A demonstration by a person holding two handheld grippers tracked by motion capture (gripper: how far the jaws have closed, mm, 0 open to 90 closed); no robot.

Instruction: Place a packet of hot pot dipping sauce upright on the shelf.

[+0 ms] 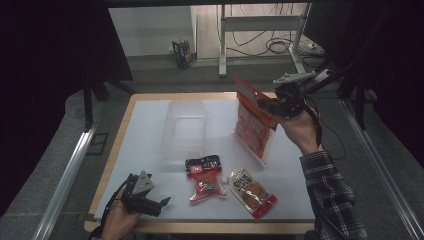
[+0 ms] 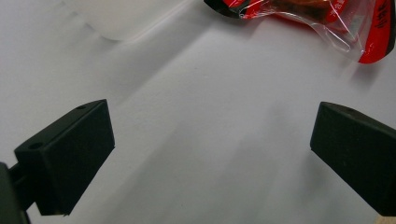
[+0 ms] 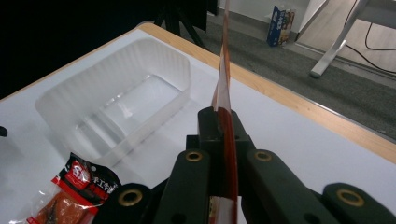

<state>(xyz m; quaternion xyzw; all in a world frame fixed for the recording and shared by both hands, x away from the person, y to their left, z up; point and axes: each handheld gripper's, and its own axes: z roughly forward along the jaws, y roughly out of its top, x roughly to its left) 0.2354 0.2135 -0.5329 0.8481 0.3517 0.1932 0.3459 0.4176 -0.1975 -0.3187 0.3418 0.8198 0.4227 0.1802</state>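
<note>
Black grippers (image 1: pixel 150 202) (brass-ringed screws), plaid sleeve (image 1: pixel 331 192).

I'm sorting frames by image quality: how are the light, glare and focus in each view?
High view: dim and grainy, room edges nearly black, white table evenly lit. Left gripper view: bright, soft shadows under the fingers, sharp glare on the red snack packet. Right gripper view: clear plastic tray is crisp, while the held red pouch and close fingers look soft.
</note>
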